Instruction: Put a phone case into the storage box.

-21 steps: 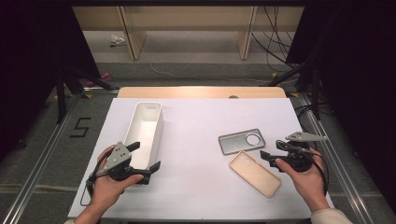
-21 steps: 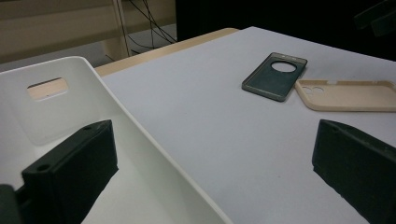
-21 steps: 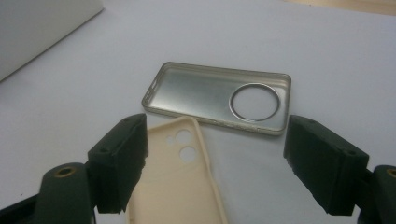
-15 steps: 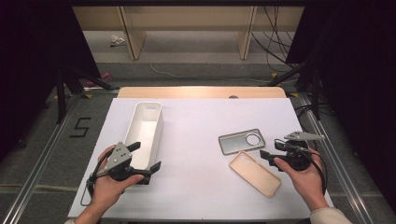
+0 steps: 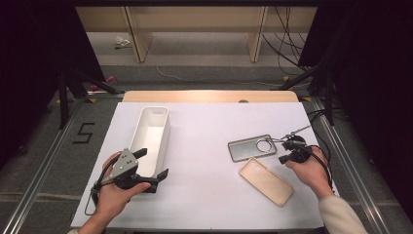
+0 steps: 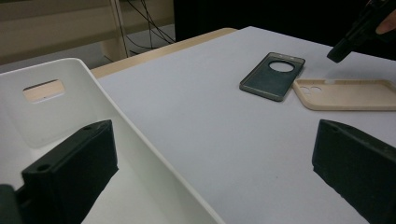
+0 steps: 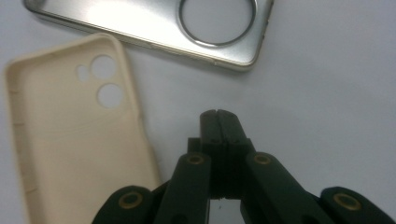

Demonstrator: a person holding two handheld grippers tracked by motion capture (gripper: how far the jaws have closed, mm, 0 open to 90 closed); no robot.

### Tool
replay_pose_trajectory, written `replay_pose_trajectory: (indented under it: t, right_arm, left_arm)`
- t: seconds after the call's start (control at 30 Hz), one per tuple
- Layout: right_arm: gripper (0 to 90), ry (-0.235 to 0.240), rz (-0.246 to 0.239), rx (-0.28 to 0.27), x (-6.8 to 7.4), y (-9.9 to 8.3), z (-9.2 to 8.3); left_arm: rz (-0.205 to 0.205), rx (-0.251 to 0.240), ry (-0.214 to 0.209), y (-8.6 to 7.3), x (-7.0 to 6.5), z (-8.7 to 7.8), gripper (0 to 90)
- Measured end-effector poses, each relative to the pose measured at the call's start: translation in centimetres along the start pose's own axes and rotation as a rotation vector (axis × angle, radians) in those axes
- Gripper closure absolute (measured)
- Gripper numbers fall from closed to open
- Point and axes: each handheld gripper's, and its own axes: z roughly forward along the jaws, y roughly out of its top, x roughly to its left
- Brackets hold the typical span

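On the bench (image 5: pixel 204 195), the left gripper (image 5: pixel 146 168) holds its fingers (image 6: pixel 70 172) wide apart astride the near end of the long bin (image 5: pixel 153 134): one finger is inside the bin, the other outside its wall over the bench. The right gripper (image 5: pixel 281 148) has its fingers (image 7: pixel 218 126) pressed together with nothing between them. Just ahead of those fingertips lies the metal-framed phone case (image 5: pixel 252 147). Beside them, on the near side, lies the soft phone case (image 5: pixel 266 181), cavity up. The two cases lie close together, well apart from the bin.
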Motion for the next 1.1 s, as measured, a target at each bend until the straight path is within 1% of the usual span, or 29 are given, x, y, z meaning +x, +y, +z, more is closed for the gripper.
replay_pose_trajectory:
  t: [0.07,0.1,0.13,0.17,0.23,0.3,0.4,0.43,0.47,0.57,0.63,0.77,0.8,0.83,0.87,0.93,1.0,1.03,1.07,1.1]
  right_arm:
    - [90.0,-0.019,-0.005,0.033,-0.2,0.7,0.6]
    - [90.0,-0.019,-0.005,0.033,-0.2,0.7,0.6]
    - [90.0,-0.019,0.004,0.056,-0.5,1.3,1.0]
    - [90.0,-0.018,0.006,0.060,-0.5,1.5,1.1]
    - [90.0,-0.017,0.002,0.068,-0.6,1.7,1.3]
    - [90.0,-0.011,0.000,0.104,-0.8,1.9,1.7]
    - [90.0,-0.012,-0.001,0.126,-0.9,2.2,2.2]
    - [90.0,-0.012,-0.001,0.126,-0.9,2.2,2.2]
    - [90.0,-0.023,-0.006,0.130,-0.9,2.5,2.5]
    - [90.0,-0.023,-0.013,0.138,-0.9,3.1,2.8]
    - [90.0,-0.040,-0.020,0.146,-0.9,3.5,3.1]
    - [90.0,-0.054,-0.027,0.151,-0.7,4.1,3.4]
    - [90.0,-0.068,-0.036,0.152,-0.7,4.6,3.7]
    - [90.0,-0.068,-0.036,0.152,-0.7,4.6,3.7]
    - [90.0,-0.083,-0.047,0.148,-0.6,5.0,4.0]
    - [90.0,-0.094,-0.056,0.140,-0.5,5.5,4.3]
    - [90.0,-0.110,-0.075,0.128,-0.4,6.1,4.5]
    - [90.0,-0.110,-0.075,0.128,-0.4,6.1,4.5]
    - [90.0,-0.137,-0.093,0.121,-0.2,6.8,4.9]
    - [90.0,-0.137,-0.093,0.121,-0.2,6.8,4.9]
  left_arm:
    - [0.000,-0.003,0.001,0.0,0.0,0.0,0.0]
    - [0.000,-0.003,0.001,0.0,0.0,0.0,0.0]
    - [0.001,-0.003,0.001,0.0,0.1,0.0,0.0]
    - [0.001,-0.002,0.001,0.0,0.1,0.0,0.0]
    - [0.002,-0.002,0.000,0.0,0.1,0.0,0.0]
    - [0.001,-0.004,0.001,0.0,0.1,-0.1,0.0]
    - [0.001,-0.002,-0.002,0.0,0.0,0.0,0.0]
    - [0.001,-0.002,-0.002,0.0,0.0,0.0,0.0]
    - [0.002,-0.002,-0.003,0.0,-0.1,0.0,0.0]
    - [0.001,-0.002,-0.003,0.0,0.0,0.0,0.0]
    - [-0.001,-0.004,-0.001,0.0,0.0,-0.1,0.0]
    - [0.001,-0.005,-0.003,0.0,0.0,-0.1,0.0]
    - [0.000,-0.004,-0.004,0.0,0.0,-0.1,0.0]
    - [0.000,-0.004,-0.004,0.0,0.0,-0.1,0.0]
    - [-0.001,-0.004,-0.005,0.0,0.0,-0.1,0.0]
    - [-0.002,-0.005,-0.004,0.0,0.0,0.0,0.0]
    - [-0.003,-0.005,-0.005,0.0,0.0,0.0,0.0]
    - [-0.003,-0.004,-0.005,0.0,0.0,0.0,0.0]
    - [-0.002,-0.004,-0.006,0.0,0.0,0.0,0.0]
    - [-0.002,-0.004,-0.006,0.0,0.0,0.0,0.0]
